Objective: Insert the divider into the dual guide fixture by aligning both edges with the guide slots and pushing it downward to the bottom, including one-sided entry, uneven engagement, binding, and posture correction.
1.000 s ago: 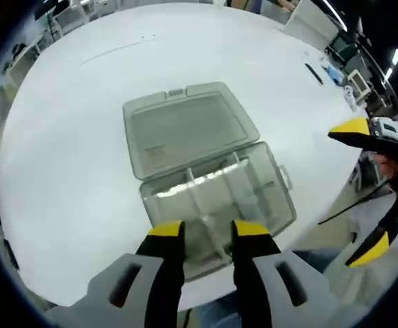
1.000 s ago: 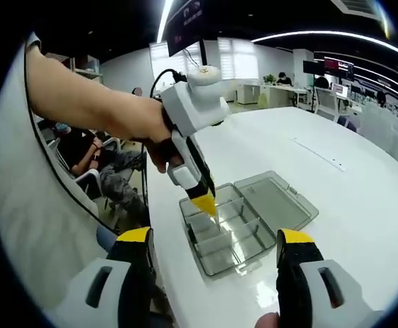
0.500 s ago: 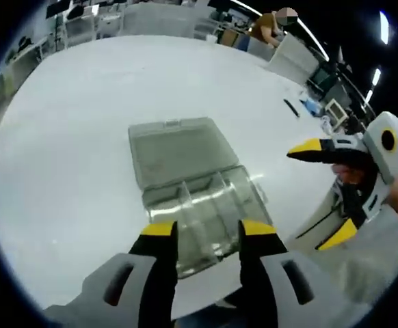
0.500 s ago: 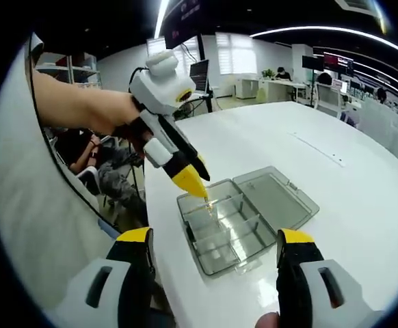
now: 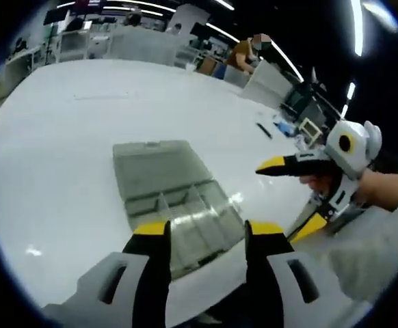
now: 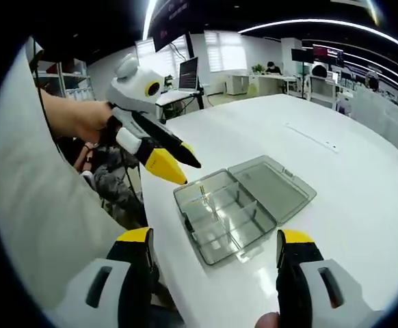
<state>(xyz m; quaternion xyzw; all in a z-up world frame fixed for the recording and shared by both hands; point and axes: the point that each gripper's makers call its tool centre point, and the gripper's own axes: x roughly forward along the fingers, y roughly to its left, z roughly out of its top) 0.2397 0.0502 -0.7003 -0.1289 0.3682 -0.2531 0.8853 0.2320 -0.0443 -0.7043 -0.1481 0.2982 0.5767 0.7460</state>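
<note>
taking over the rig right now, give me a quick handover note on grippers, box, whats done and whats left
Left gripper: raised off the table beside the box's near-left corner, jaws open, nothing seen between them.
Right gripper: held in the air off to the side of the box, jaws wide open, empty.
Box: clear plastic, on the white table near its edge, lid folded flat open. Clear dividers stand between its compartments.
Done: neither gripper holds a divider. I cannot tell whether any is pushed fully to the bottom.
Left: check that the dividers sit level in their slots; press down any that ride high.
</note>
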